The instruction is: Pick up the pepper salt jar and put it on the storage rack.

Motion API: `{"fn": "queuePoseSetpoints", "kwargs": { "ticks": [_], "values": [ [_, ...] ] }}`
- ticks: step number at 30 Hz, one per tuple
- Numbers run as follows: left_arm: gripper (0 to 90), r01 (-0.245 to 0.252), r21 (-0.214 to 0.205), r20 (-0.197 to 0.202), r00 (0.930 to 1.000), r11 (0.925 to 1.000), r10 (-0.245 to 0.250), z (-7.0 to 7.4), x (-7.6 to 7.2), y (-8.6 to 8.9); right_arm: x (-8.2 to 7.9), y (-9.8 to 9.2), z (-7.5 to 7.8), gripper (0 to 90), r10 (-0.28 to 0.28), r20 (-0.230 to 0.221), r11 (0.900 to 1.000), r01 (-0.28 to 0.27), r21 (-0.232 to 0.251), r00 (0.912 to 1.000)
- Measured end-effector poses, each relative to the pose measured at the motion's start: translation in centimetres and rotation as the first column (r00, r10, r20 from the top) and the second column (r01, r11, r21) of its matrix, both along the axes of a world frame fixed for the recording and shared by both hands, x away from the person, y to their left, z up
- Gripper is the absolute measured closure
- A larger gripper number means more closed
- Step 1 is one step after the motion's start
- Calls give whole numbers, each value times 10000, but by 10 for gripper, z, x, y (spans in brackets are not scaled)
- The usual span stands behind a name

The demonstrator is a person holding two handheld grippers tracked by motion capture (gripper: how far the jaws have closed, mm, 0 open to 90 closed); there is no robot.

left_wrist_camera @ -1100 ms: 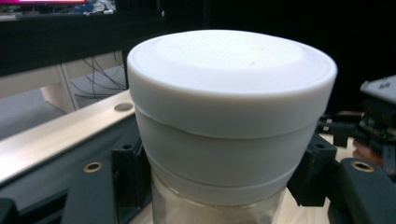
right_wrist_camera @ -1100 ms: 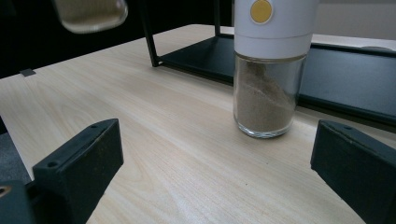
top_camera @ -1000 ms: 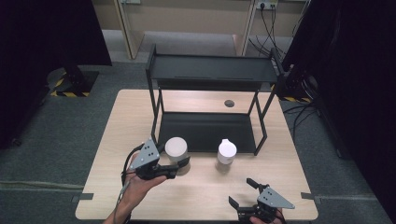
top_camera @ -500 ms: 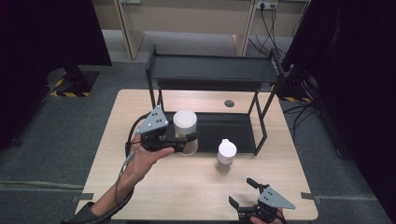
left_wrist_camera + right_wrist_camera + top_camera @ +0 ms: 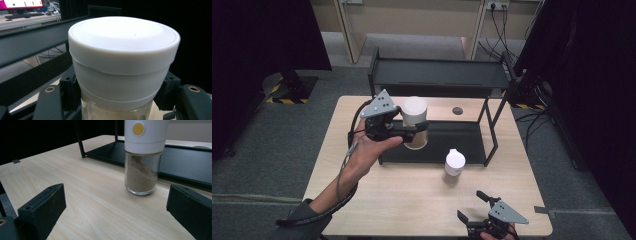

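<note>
Two jars in play here, both with white lids. The left tool [image 5: 414, 131] is pinching the bigger jar [image 5: 414, 120] just under its wide white lid [image 5: 123, 32], one black jaw on each side of it, and holding it up in the air, clear of the desk [image 5: 412, 200]. From the high view the jar sits in front of the black two-level rack [image 5: 439, 75], roughly level with the gap between the top shelf and the bottom tray, near the rack's left end. It looks pretty much upright. In the left tool's own view the lid takes up most of the picture, with a bit of clear glass showing below the white collar and the rack's dark rails running behind it on the left. I can't tell what's inside from there.

The person's left hand [image 5: 367, 150] wraps around the tool body from below, and the cable trails down along the forearm.

The right tool [image 5: 484, 212] is down at the near edge of the desk, jaws spread wide with nothing between them. Its view looks across the wood grain at the smaller jar [image 5: 145, 157], which stands upright on the desk just in front of the rack's bottom tray, white cap with a yellow dot, brownish powder inside the glass. That jar is well apart from the right tool.
</note>
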State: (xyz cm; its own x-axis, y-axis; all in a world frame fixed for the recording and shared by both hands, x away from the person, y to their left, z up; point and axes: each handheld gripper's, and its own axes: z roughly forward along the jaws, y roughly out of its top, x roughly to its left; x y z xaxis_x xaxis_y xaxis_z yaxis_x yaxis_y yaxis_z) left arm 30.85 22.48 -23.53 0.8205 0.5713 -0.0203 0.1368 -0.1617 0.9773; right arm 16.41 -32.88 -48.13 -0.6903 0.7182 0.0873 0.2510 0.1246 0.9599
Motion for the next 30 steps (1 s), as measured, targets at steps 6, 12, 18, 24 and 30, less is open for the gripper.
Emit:
{"fn": "queuePoseSetpoints", "kwargs": {
  "ticks": [6,12,18,24,30],
  "values": [
    [353,-136,56,-28,9999,9999,136,19,7,-1,0,0,0,26,9,0,10000,-9,21,10000],
    [353,-249,58,-80,9997,9997,250,36,13,-3,0,-1,0,26,-6,10,10000,6,34,10000],
    [353,-398,85,-71,9992,9992,399,51,19,-5,0,-1,0,26,1,9,10000,-1,40,10000],
    [353,-636,140,-27,9980,9979,637,67,25,-8,0,-1,0,26,-2,27,10000,2,52,10000],
    [353,-869,191,-56,9962,9960,870,81,31,-10,0,-1,0,26,-6,26,10000,5,70,10000]
  ]
}}
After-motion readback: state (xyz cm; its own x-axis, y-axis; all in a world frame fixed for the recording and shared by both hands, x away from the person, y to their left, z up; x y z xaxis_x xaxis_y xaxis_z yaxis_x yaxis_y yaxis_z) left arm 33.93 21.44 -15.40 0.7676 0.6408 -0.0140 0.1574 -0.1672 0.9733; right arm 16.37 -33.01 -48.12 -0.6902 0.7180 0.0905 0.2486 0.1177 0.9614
